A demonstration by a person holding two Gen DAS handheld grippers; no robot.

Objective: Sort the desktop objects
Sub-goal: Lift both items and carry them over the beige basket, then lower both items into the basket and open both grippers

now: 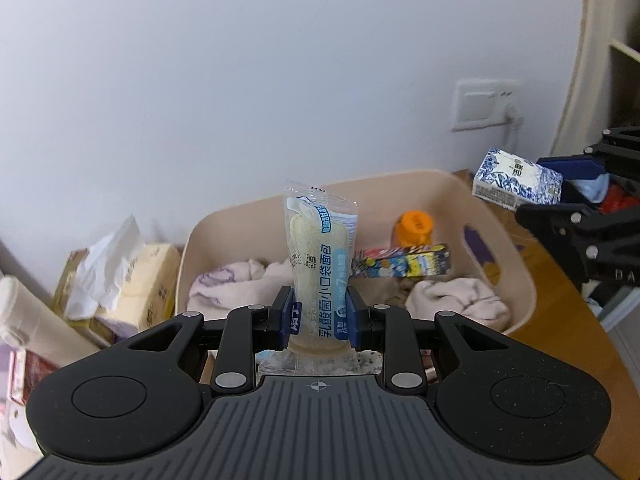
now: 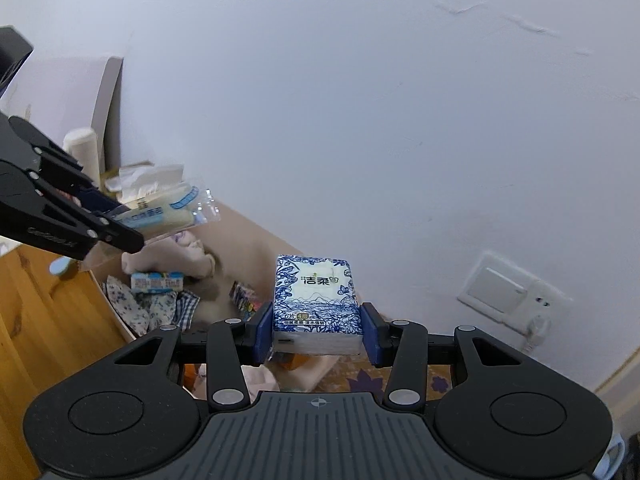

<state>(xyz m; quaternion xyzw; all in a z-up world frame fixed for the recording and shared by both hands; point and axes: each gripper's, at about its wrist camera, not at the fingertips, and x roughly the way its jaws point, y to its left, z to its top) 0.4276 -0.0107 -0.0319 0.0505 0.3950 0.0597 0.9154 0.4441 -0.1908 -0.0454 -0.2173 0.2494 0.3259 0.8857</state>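
The bread packet (image 1: 320, 268) stands upright between the left gripper's (image 1: 319, 316) blue pads, clamped at its lower half, above the beige bin (image 1: 508, 248) on the wooden desk (image 1: 560, 320). The right gripper (image 2: 318, 334) is clamped on a blue-and-white tissue pack (image 2: 316, 300), held over the bin's far right corner. Towels (image 1: 240, 284), an orange cap (image 1: 414, 226) and a colourful box (image 1: 404, 262) lie inside the bin.

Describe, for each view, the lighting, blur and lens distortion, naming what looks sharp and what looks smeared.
Left wrist view: soft, even light, no glare; the bread packet in the left gripper is sharp, the tissue pack at the left edge smeared; the beige bin bows with the fisheye.
Right wrist view: the pocket tissues are crisp, the bin's contents hazy, corners vignetted.
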